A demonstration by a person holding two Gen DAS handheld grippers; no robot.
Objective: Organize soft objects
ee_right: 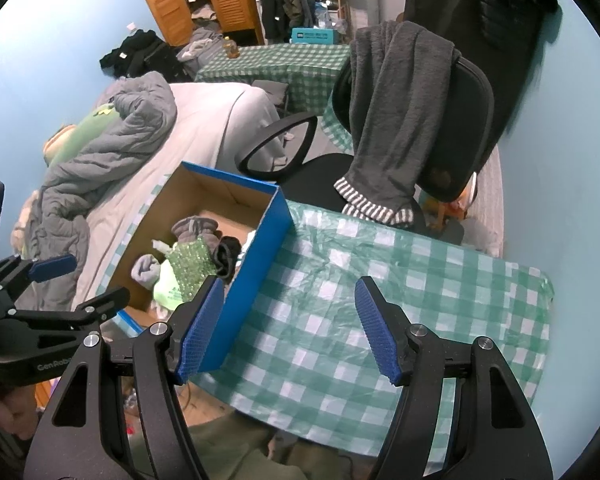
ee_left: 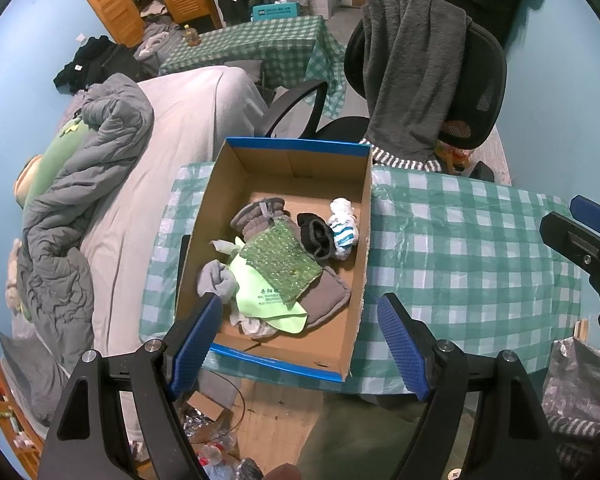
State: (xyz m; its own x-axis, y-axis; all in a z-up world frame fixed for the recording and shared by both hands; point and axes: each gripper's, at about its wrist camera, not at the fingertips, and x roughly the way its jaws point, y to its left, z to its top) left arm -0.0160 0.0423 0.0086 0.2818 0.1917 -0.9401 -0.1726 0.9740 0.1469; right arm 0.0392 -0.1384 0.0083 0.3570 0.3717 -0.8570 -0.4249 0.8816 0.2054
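1. The soft things appear already gathered: the green-and-white checked tablecloth [ee_right: 400,320] to the right of the box lies bare, so I judge the sorting near its end.
2. The open cardboard box with a blue rim [ee_left: 364,216] sits at the table's left edge, its near end reaching the front edge.
3. Inside it, left to right: a rolled pale grey sock [ee_left: 216,280]; a lime-green cloth with print [ee_left: 266,300]; a glittery green knitted square [ee_left: 282,264] on top of it; brown-grey folded socks [ee_left: 260,216] behind; a taupe pad [ee_left: 326,300]; a black rolled sock [ee_left: 316,236]; a white sock with blue stripes [ee_left: 342,228] against the right wall.
4. The left gripper [ee_left: 300,344] hangs over the box's near end, fingers wide apart, holding nothing.
5. The right gripper [ee_right: 290,328] hovers over the bare cloth beside the box's right wall, likewise spread and empty.
6. The next move, if any, calls for finding a leftover item or tidying the pile; none shows on the table.
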